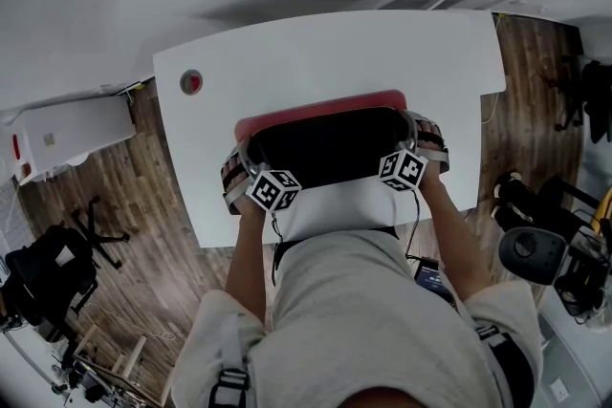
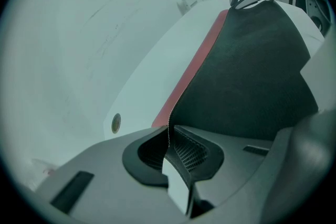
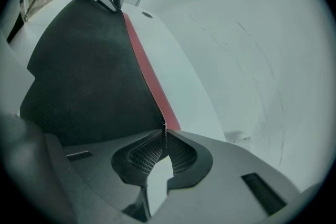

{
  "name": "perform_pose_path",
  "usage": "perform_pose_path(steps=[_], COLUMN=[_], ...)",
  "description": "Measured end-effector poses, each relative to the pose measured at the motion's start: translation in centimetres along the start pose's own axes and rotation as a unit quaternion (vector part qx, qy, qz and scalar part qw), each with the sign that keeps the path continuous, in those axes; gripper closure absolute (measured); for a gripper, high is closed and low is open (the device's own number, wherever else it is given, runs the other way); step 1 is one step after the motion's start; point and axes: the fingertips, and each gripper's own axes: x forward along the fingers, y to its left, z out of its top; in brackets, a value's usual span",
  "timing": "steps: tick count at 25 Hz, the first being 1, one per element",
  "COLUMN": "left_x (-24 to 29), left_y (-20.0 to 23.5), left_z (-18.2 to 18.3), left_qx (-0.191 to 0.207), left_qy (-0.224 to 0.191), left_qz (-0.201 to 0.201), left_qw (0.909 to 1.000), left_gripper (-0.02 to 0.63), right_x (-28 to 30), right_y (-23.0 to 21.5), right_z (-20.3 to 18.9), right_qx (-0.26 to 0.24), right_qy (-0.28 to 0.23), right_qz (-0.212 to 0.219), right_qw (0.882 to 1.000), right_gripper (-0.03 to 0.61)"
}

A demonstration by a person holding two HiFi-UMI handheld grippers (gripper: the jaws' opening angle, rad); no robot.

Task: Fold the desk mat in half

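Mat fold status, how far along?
Done: both corners are gripped, left gripper and right gripper each shut on the desk mat. In hand: that edge is raised, black underside showing, its red face visible only as a far strip. Left: lay the raised edge onto the far edge on the table and release.

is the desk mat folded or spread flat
Partly folded: the left gripper and right gripper hold one edge of the desk mat raised, black underside showing, only a red strip visible beyond.
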Motion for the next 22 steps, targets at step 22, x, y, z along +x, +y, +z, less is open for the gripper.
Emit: perform_pose_path(steps=[22], left_x=[0.37], left_y=[0.66], left_z=[0.16], left_qx=[-0.003], left_qy=[0.003], left_qz=[0.001], left_qw=[1.0], left_gripper=[0.578], right_x=[0.71], right_y=[-0.91], right_z=[0.68], right_qx=[0.003], right_qy=[-0.005], right_qz=[-0.008], right_qw=[1.0], right_gripper=[0.524])
